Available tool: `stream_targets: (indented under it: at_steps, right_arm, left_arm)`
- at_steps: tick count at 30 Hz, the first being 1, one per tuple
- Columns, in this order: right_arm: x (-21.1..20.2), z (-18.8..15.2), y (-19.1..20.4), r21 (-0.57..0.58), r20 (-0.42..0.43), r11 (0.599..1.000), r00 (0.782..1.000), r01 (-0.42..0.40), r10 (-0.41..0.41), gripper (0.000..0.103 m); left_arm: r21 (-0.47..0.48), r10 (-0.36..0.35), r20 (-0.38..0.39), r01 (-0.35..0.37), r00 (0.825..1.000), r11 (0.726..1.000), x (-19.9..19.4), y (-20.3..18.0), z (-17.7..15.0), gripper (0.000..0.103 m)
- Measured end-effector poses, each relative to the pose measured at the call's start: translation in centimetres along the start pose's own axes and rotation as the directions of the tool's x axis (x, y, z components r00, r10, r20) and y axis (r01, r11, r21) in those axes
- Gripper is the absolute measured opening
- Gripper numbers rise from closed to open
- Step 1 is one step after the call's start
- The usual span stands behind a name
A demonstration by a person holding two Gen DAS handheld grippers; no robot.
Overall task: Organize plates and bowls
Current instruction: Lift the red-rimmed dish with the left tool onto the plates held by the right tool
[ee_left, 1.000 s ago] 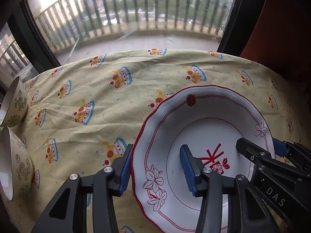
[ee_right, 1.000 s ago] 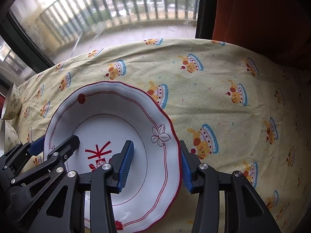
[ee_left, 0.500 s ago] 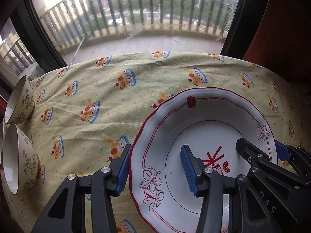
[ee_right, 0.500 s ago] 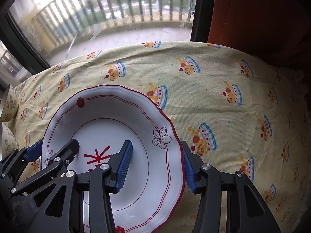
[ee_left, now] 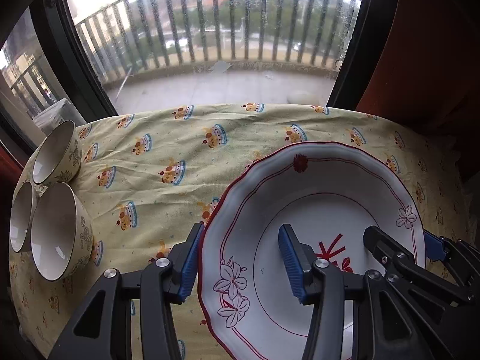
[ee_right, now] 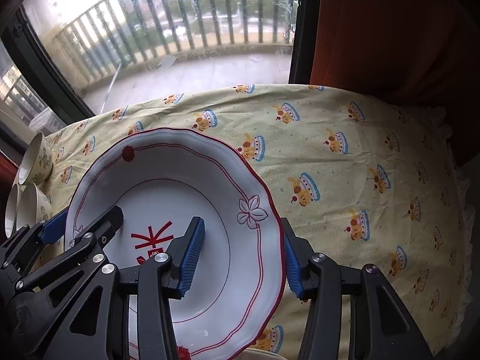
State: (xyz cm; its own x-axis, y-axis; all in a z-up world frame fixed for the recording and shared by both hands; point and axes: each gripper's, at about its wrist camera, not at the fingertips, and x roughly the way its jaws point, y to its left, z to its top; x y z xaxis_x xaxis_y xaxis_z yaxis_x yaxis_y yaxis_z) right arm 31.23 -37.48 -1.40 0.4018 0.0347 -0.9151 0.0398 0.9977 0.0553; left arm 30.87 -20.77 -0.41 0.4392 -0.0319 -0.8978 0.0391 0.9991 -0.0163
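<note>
Left wrist view: left gripper (ee_left: 240, 265) is clamping the plate (ee_left: 315, 198) by its left rim, right of three bowls (ee_left: 60, 231).

Right wrist view: right gripper (ee_right: 243, 258) is clamping the opposite rim. Uneven lifting is risking the plate slipping.

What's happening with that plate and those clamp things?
A person holds a two-finger gripper in each hand. The left gripper and right gripper each clamp an opposite rim of one red-trimmed white plate above the yellow tablecloth. Three cream bowls sit at the left edge.
</note>
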Motion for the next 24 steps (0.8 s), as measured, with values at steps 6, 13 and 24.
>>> stream_targets:
  at_steps: [6,13,24]
  right_arm:
    - [-2.9,-3.4,0.5,0.047,0.010,0.998,0.999,0.032,-0.032,0.054]
    - [-5.8,-8.5,1.3,0.096,0.020,0.993,0.997,0.070,-0.072,0.054]
    - [-9.2,-16.4,0.7,0.213,0.021,0.968,0.989,0.136,-0.144,0.054]
  left_arm:
    - [0.030,-0.043,0.008,0.042,0.999,0.999,-2.6,0.5,-2.8,0.050]
    - [0.062,-0.084,0.000,0.084,0.996,0.995,-4.6,1.0,-6.9,0.050]
    - [0.173,-0.172,-0.018,0.173,0.985,0.970,-6.9,-0.4,-12.5,0.050]
